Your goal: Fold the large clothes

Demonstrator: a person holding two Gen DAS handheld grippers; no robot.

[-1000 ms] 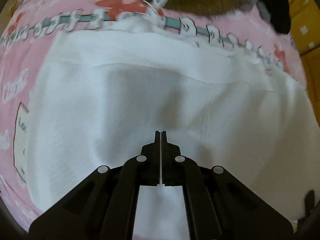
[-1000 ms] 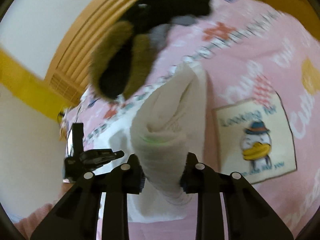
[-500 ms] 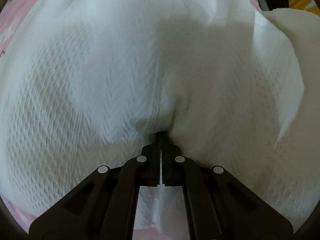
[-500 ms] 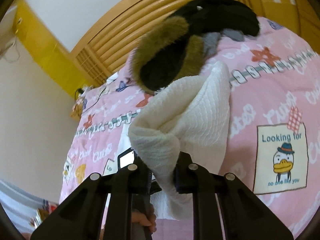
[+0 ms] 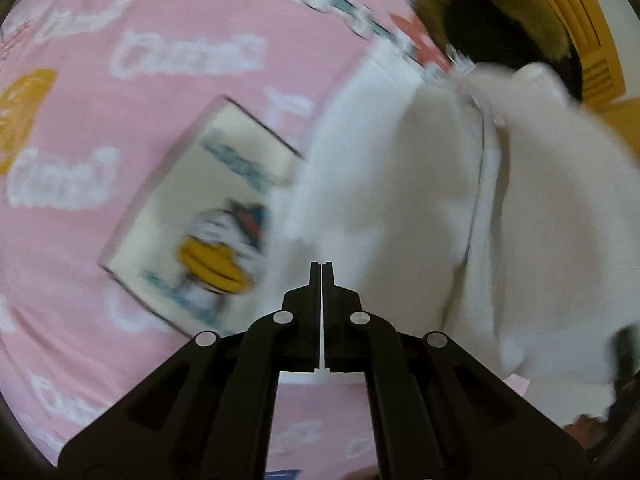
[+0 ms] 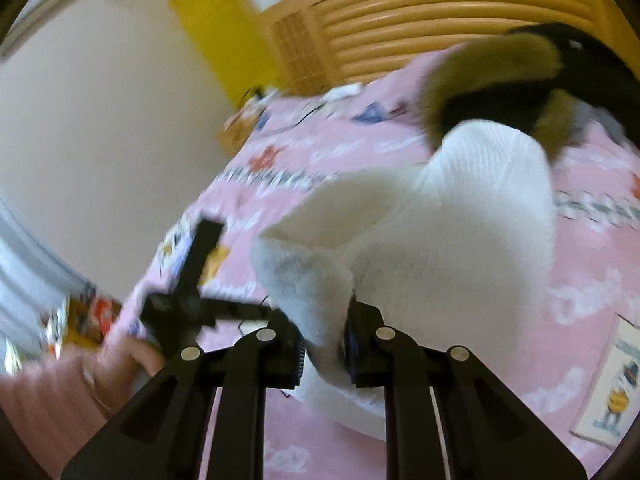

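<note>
Left tongs (image 5: 321, 270) closed to a sliver; right tongs (image 6: 324, 344) clamped on fabric.

A home bedroom. A pink cartoon-print bedsheet (image 6: 328, 160) covers a bed, with a slatted wooden headboard (image 6: 440, 12) at twelve o'clock. A fur-trimmed dark coat (image 6: 520, 76) lies at two o'clock, plain wall (image 6: 100, 120) at ten.

The left black plastic two-finger gripper (image 5: 321, 270) and its right twin (image 6: 324, 344) carry silver pivot screws; a ribbed pink sleeve (image 6: 44, 396) covers the person's forearm.

Soft daylight, heavy motion blur, fisheye-warped edges.
</note>
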